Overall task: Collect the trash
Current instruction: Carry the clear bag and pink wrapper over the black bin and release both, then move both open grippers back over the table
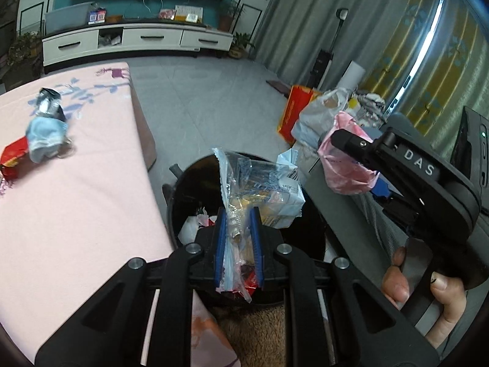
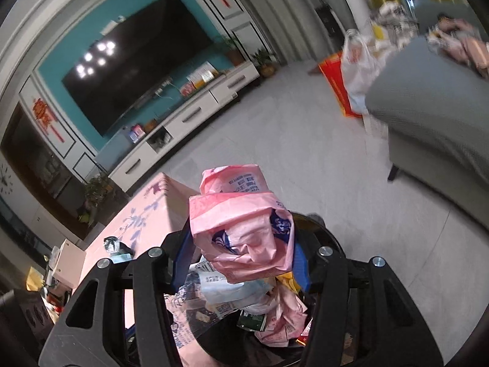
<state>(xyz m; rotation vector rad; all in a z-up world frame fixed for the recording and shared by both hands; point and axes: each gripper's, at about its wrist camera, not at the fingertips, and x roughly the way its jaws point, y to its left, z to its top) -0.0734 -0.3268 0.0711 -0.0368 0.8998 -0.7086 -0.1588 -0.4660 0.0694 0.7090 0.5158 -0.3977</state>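
Note:
My left gripper (image 1: 237,217) is shut on a clear crinkled plastic wrapper (image 1: 241,180), which sticks up between the blue pads right above the black trash bin (image 1: 192,192). The right gripper (image 2: 241,235) is shut on a crumpled pink plastic bag (image 2: 244,229), also over the bin's rim (image 2: 308,217). In the left wrist view that pink bag (image 1: 348,162) hangs to the right of the bin, with a hand (image 1: 440,302) on the gripper's handle. Several wrappers (image 2: 269,318) lie inside the bin.
A table with a pink cloth (image 1: 91,183) stands left of the bin. A blue wrapper (image 1: 45,140), a red packet (image 1: 12,156) and a crushed clear bottle (image 1: 47,104) lie on it. A grey sofa (image 2: 434,113) is to the right, with bags (image 1: 308,116) beside it.

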